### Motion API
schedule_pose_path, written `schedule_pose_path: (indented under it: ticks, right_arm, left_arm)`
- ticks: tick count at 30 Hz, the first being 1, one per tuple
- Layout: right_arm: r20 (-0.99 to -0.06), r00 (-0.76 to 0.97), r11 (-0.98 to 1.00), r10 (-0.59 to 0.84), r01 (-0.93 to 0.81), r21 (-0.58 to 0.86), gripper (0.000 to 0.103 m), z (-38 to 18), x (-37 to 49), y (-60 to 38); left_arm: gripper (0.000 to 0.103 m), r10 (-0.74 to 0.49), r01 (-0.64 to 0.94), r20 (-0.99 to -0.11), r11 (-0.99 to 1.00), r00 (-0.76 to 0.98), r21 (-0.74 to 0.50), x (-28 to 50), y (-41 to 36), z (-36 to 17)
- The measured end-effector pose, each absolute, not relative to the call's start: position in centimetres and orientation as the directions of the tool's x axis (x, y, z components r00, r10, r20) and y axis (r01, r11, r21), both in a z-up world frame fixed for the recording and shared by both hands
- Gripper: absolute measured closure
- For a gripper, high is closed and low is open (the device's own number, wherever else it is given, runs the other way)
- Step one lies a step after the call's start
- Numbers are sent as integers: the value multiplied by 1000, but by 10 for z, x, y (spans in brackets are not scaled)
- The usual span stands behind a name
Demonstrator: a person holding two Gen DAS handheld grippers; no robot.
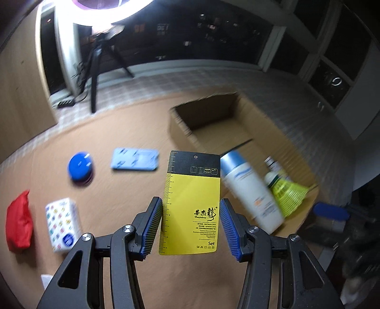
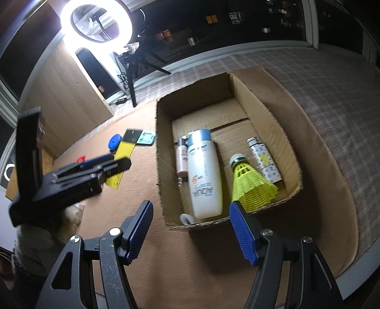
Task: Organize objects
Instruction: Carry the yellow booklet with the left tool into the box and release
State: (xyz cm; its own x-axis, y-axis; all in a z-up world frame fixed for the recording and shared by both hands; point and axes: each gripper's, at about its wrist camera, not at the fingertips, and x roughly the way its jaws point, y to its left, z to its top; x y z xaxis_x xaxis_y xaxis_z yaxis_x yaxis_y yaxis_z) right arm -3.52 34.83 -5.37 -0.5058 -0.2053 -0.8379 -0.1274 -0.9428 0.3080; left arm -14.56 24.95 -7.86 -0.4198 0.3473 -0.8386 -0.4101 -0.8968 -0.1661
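My left gripper (image 1: 191,214) is shut on a yellow and black card tag (image 1: 191,204), gripped by its two long edges and held above the brown table. The tag and left gripper also show in the right wrist view (image 2: 120,156). The open cardboard box (image 2: 163,166) holds a white sunscreen bottle (image 2: 205,176), a yellow shuttlecock (image 2: 249,183), a small pink bottle (image 2: 181,158) and a patterned tube (image 2: 264,161). My right gripper (image 2: 191,214) is open and empty, just before the box's near wall. The box (image 1: 180,128) lies right of the tag in the left wrist view.
On the table left of the box lie a blue round lid (image 1: 80,166), a light blue flat case (image 1: 135,158), a white patterned tissue pack (image 1: 63,223) and a red pouch (image 1: 19,221). A ring light (image 2: 96,21) on a tripod stands behind.
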Motion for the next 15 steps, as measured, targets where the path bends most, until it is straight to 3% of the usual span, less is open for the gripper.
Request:
schedule_pose_path:
  ticks: [15]
  right_arm:
    - [-867, -494, -955, -62, -222, 195, 40, -62, -20, 378]
  left_arm:
    - [49, 392, -492, -830, -854, -396, -168, -164, 339, -79]
